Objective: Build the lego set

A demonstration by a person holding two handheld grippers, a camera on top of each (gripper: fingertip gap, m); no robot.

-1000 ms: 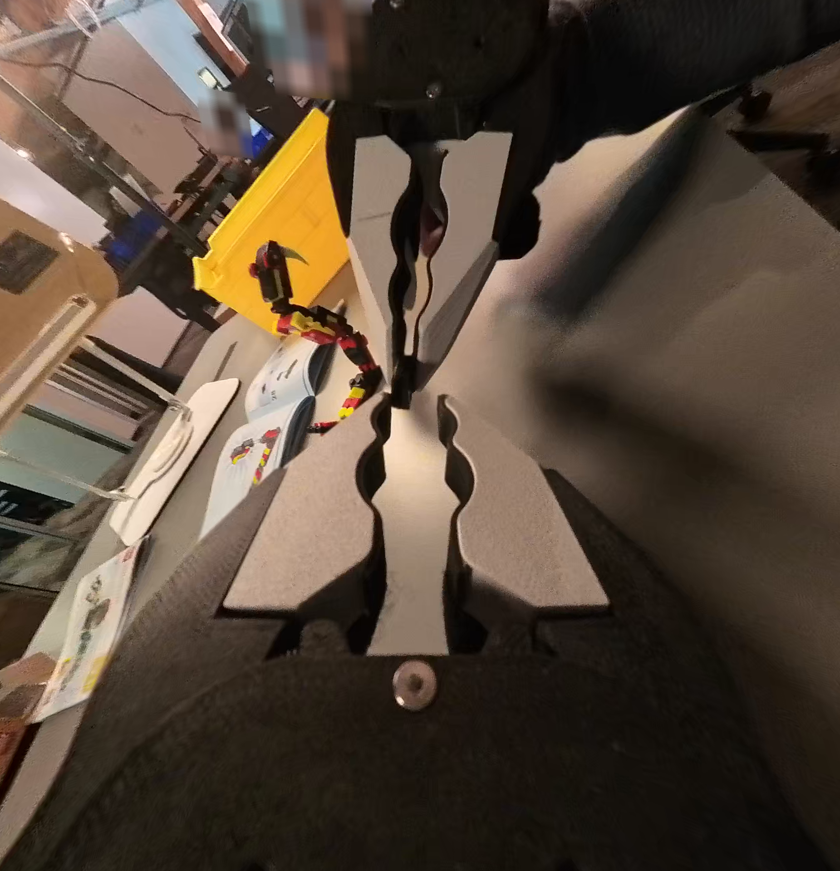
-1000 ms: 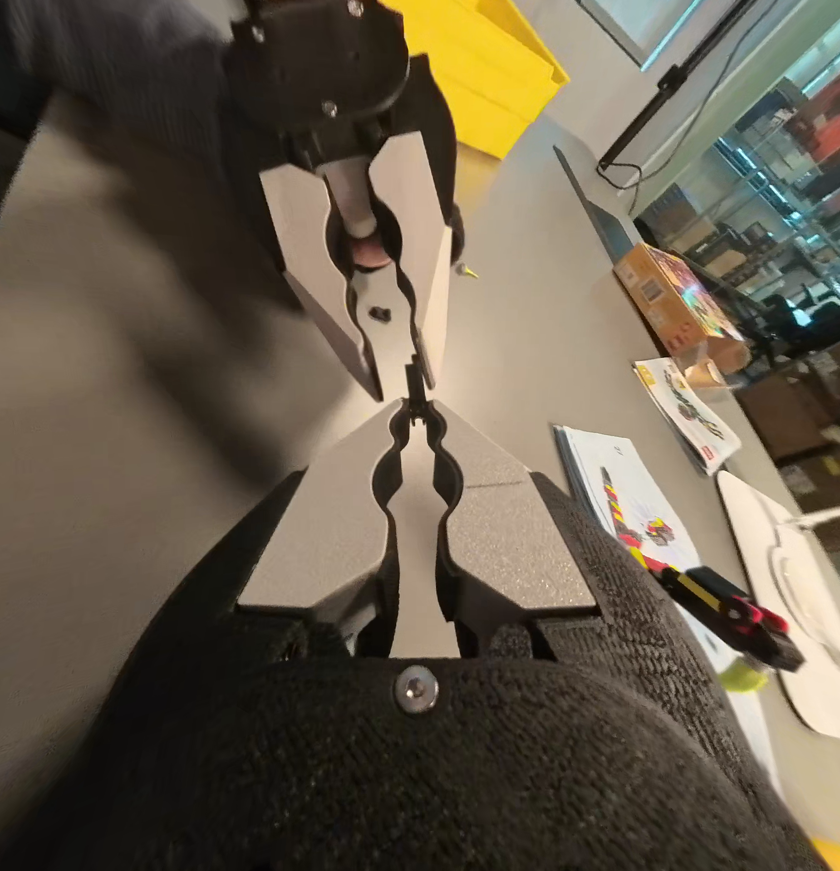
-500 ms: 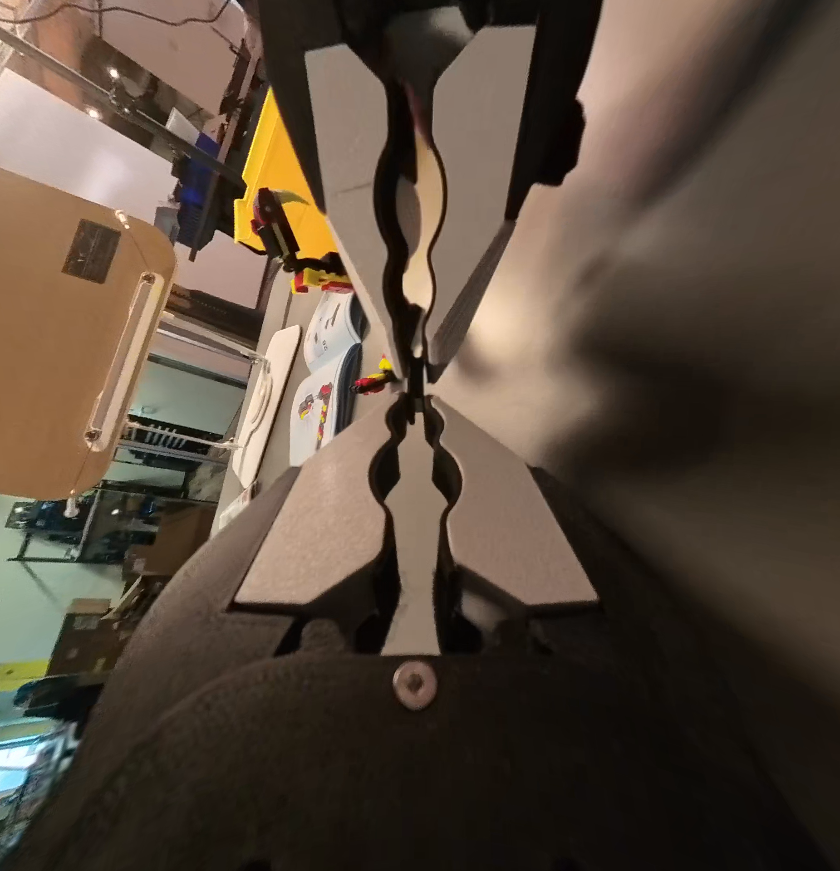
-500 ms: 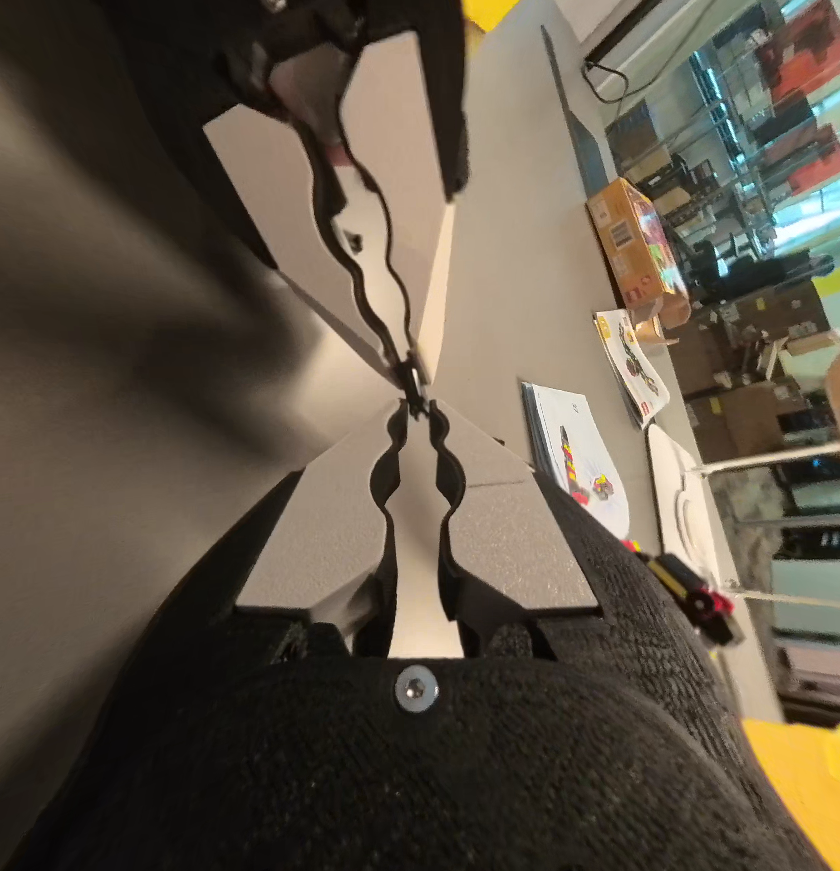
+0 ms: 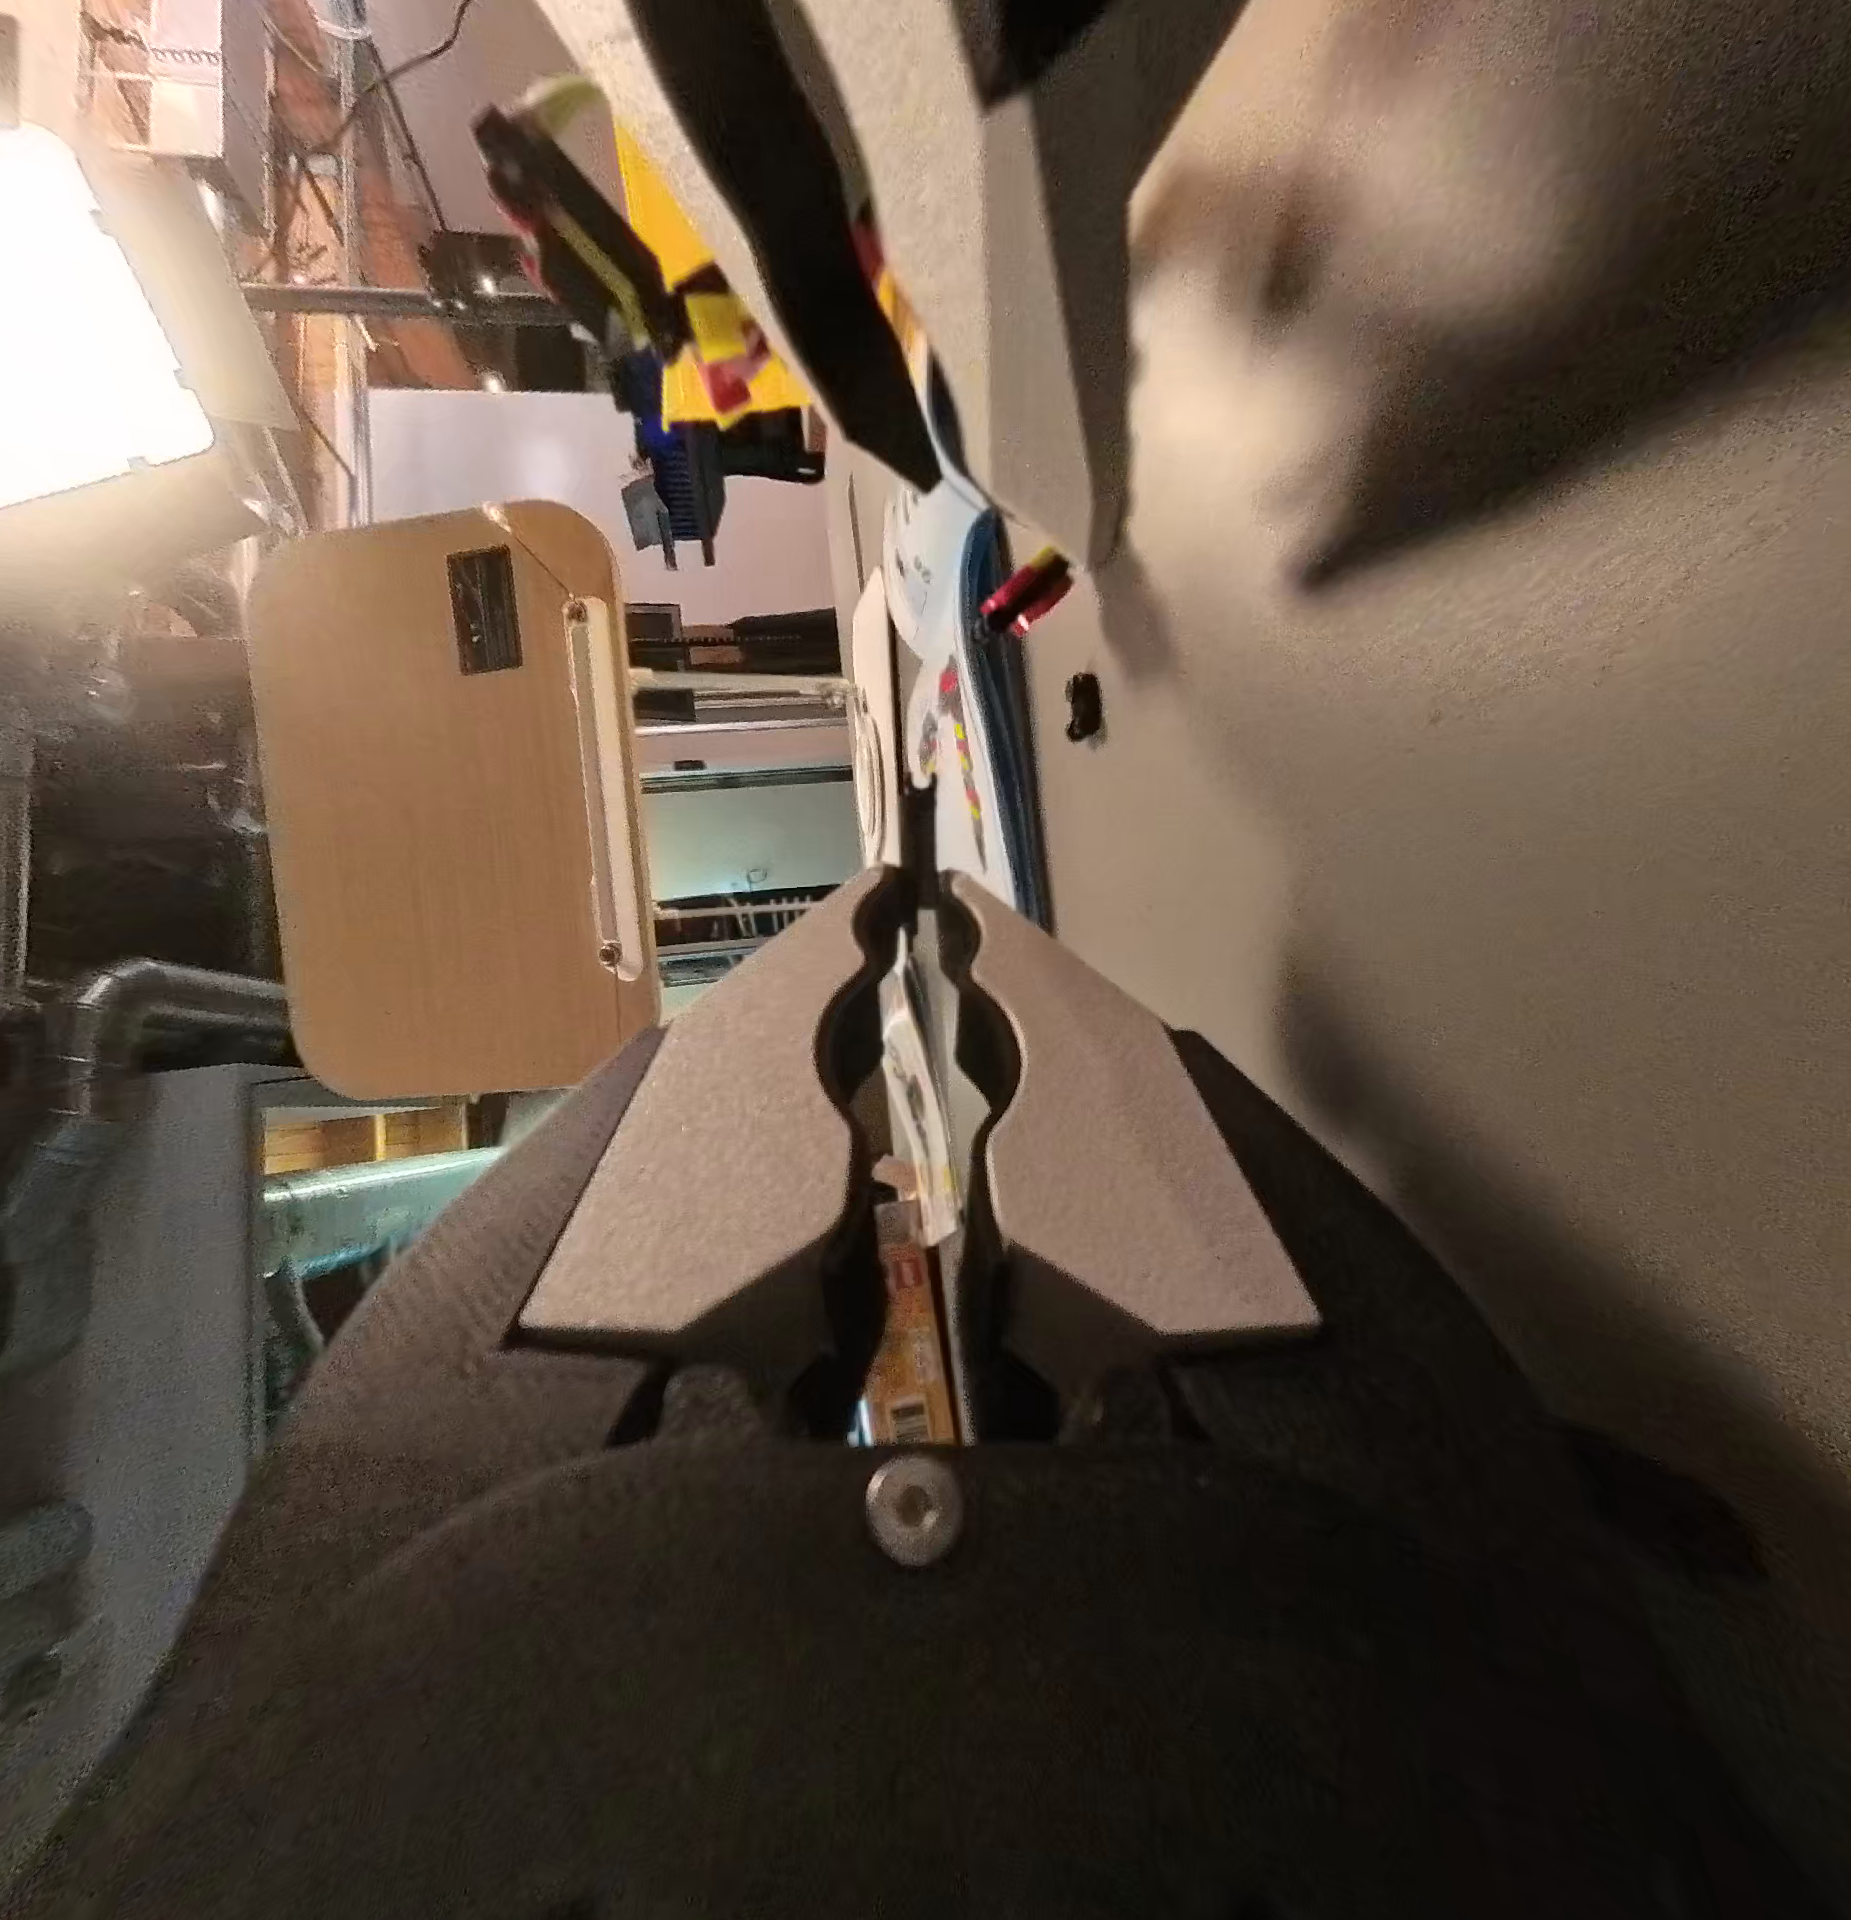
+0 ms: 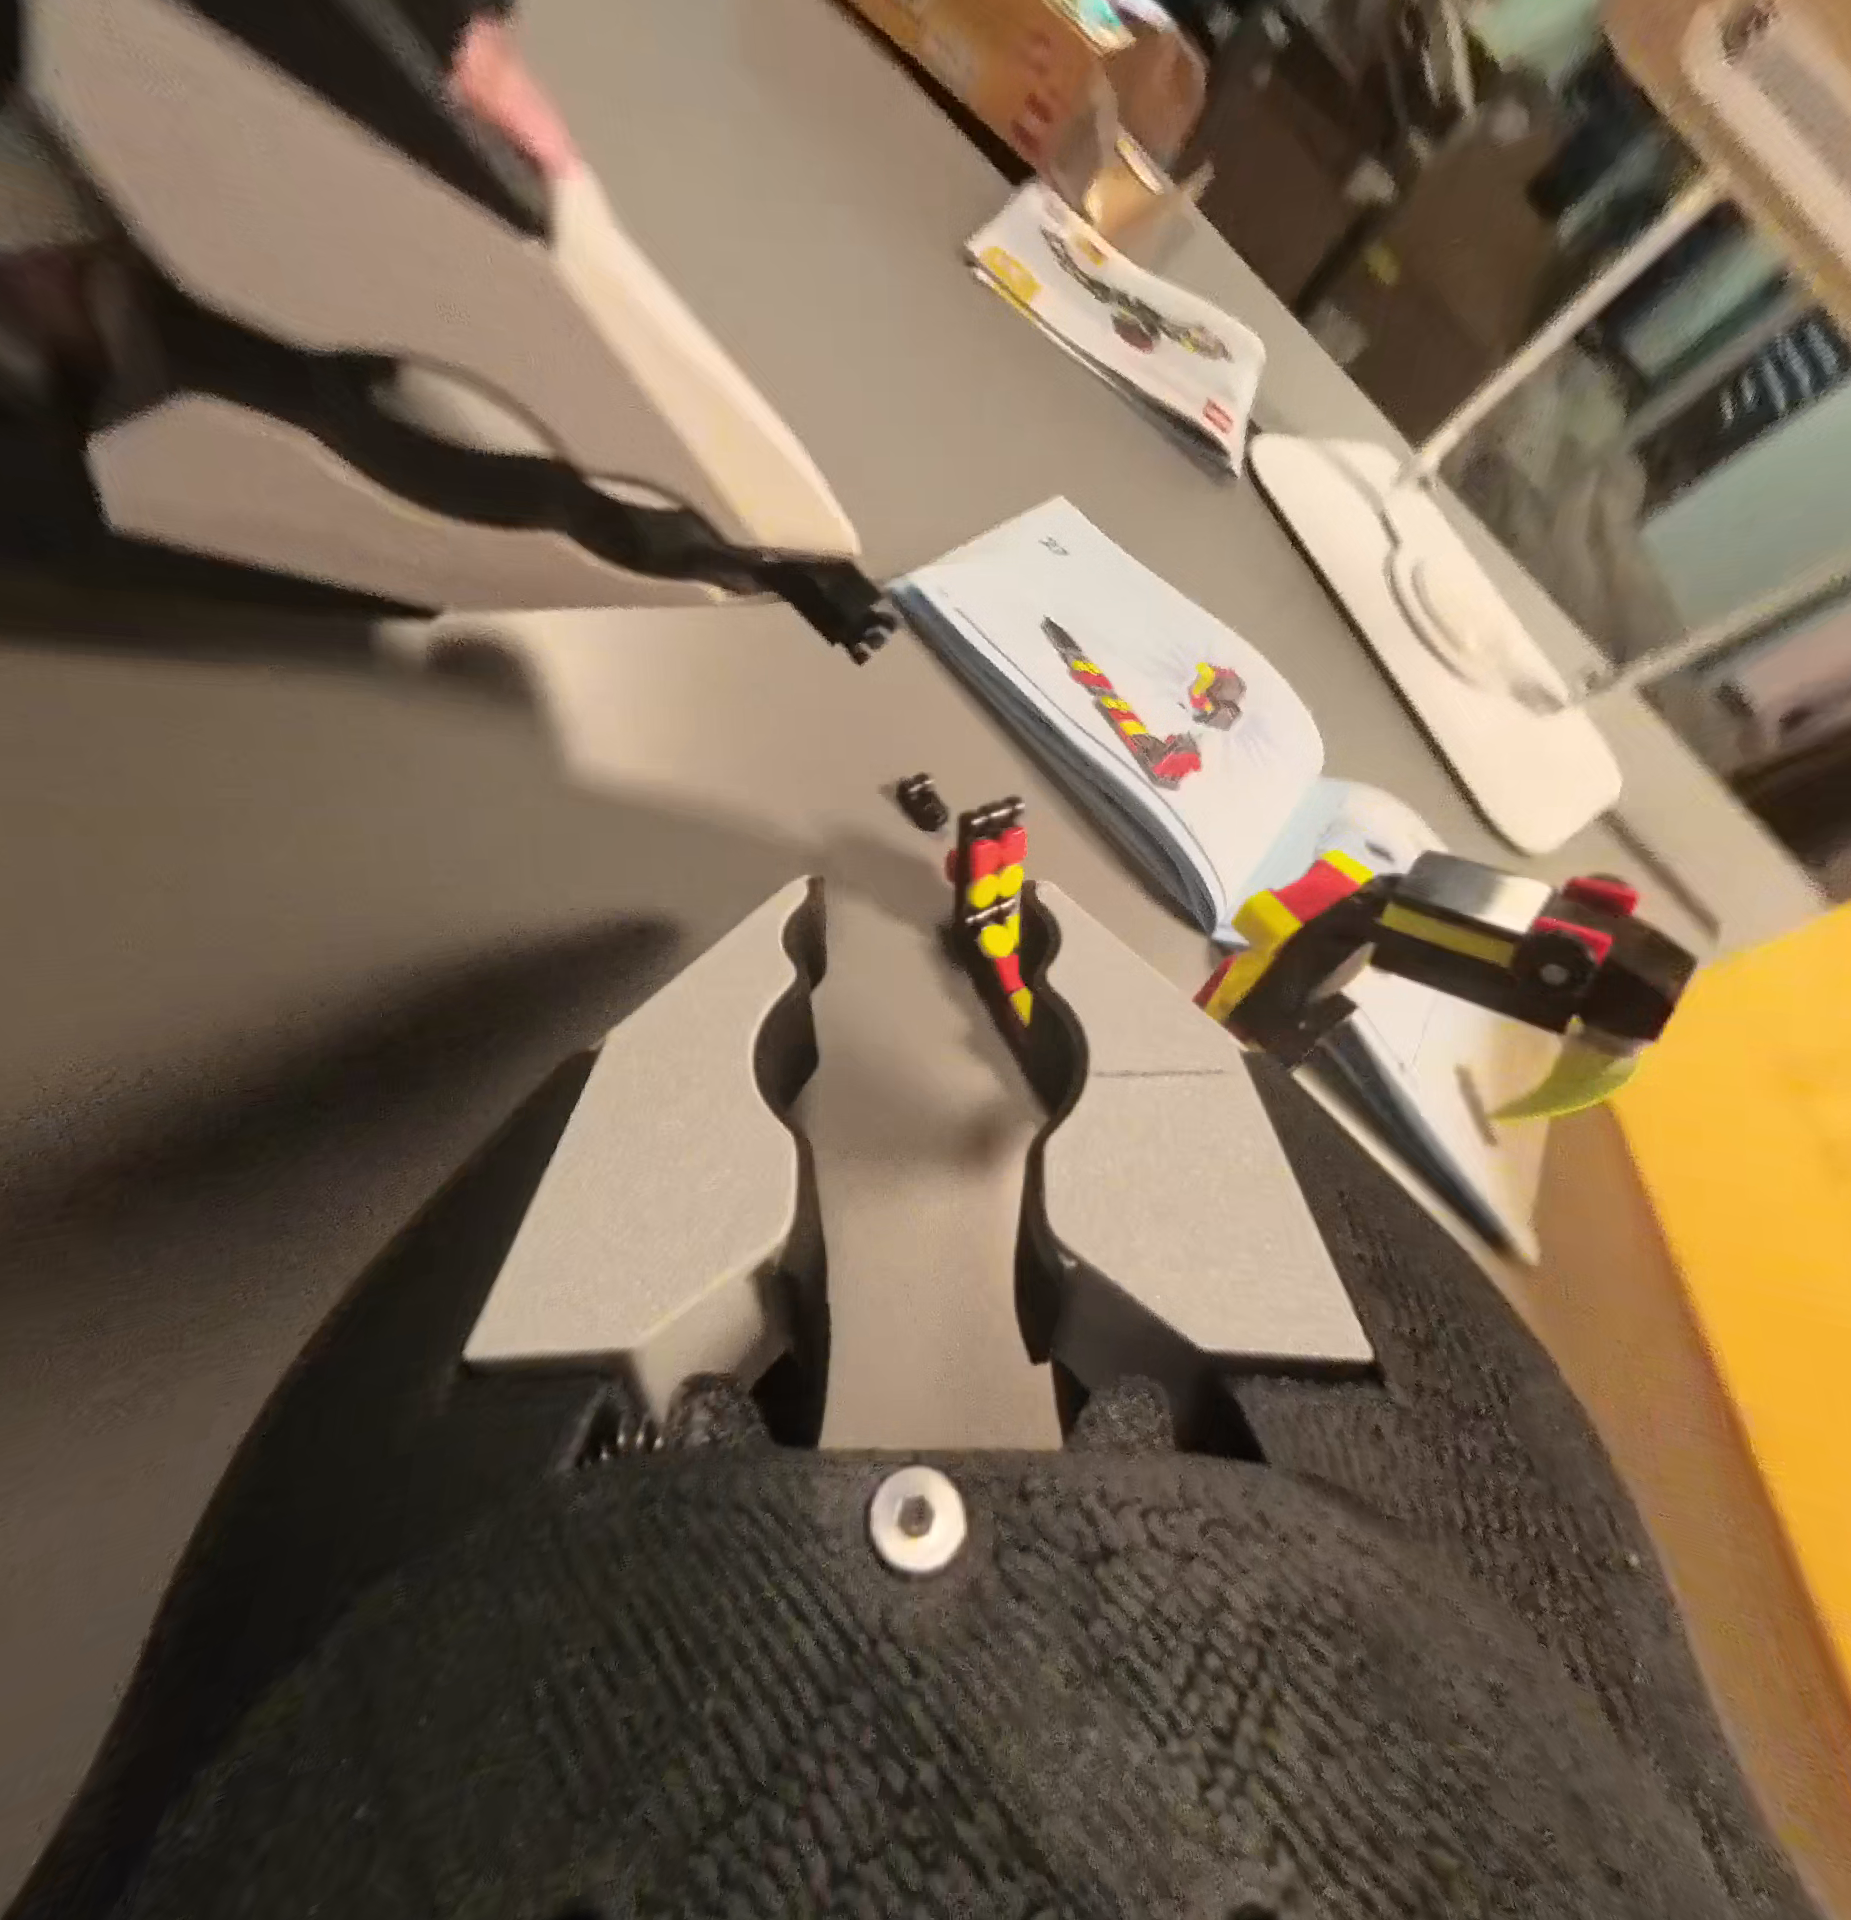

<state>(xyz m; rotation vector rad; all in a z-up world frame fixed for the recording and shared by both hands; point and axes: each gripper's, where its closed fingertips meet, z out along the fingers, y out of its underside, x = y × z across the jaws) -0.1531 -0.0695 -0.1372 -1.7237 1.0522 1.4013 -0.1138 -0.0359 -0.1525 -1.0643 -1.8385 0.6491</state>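
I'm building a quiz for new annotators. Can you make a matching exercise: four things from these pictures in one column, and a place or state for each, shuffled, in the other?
Things:
1. left gripper
2. right gripper
3. pale blue paper instruction booklet
4. red, yellow and black lego strip

States:
A. spread open at a picture page
B. jaws apart, holding nothing
C. shut on a tiny black lego piece
D. lying on the grey table

Pairs: 1-C, 2-B, 3-A, 4-D.

Red, yellow and black lego snake model (image 6: 1420, 956) rests on open instruction booklet (image 6: 1160, 727); tail segment (image 6: 988, 894) extends onto surface (image 6: 692, 727). Small black piece (image 6: 921, 802) lies just beside tail.
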